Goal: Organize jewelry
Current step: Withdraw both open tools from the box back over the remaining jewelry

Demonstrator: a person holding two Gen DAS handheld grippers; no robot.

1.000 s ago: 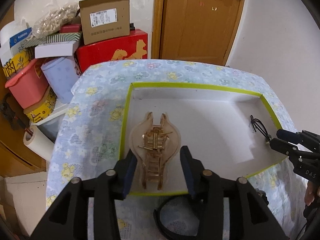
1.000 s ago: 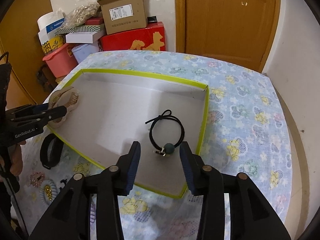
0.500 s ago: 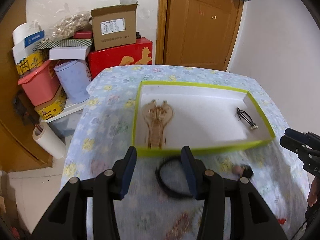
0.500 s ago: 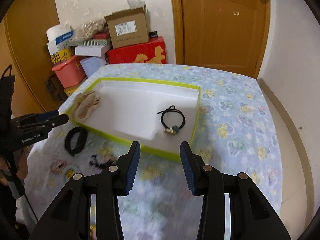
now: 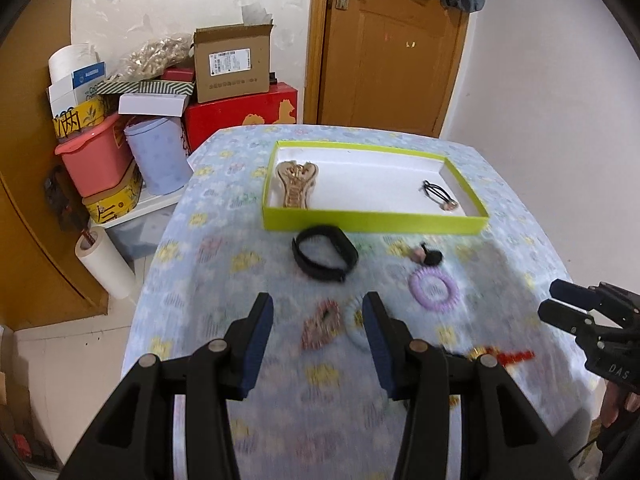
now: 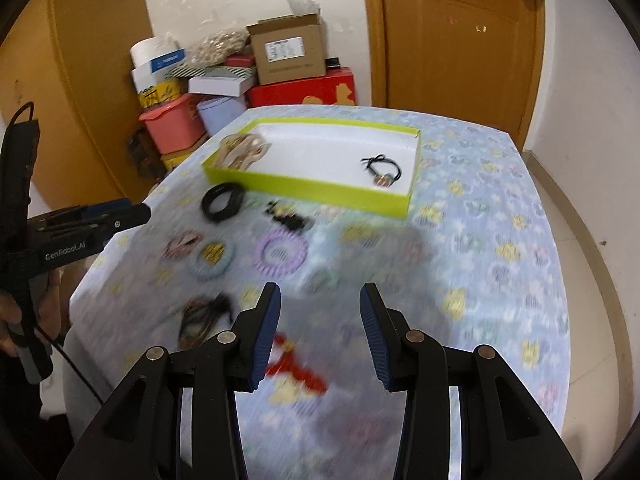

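Note:
The green-rimmed white tray (image 5: 376, 216) (image 6: 312, 188) lies at the far side of the flowered tablecloth. In it are a beige hair claw (image 5: 297, 184) (image 6: 240, 152) and a black hair tie with a bead (image 5: 438, 196) (image 6: 382, 170). On the cloth in front of the tray lie a black band (image 5: 324, 252) (image 6: 223, 202), a purple coil tie (image 5: 433, 290) (image 6: 280, 254), a striped clip (image 5: 322, 324), a pale coil ring (image 6: 212, 258) and a red piece (image 6: 296, 368). My left gripper (image 5: 318, 316) and right gripper (image 6: 319, 304) hover open above the near cloth, holding nothing.
Stacked boxes (image 5: 230, 64), a pink bin (image 5: 96, 156) and a paper roll (image 5: 106, 264) stand beyond the table's left edge. A wooden door (image 6: 456, 40) is behind the table. A tangled dark tie (image 6: 204, 314) lies near the left front edge.
Both grippers have drawn back from the tray and risen a little. The tray now sits farther off, and the loose pieces on the cloth have come into view.

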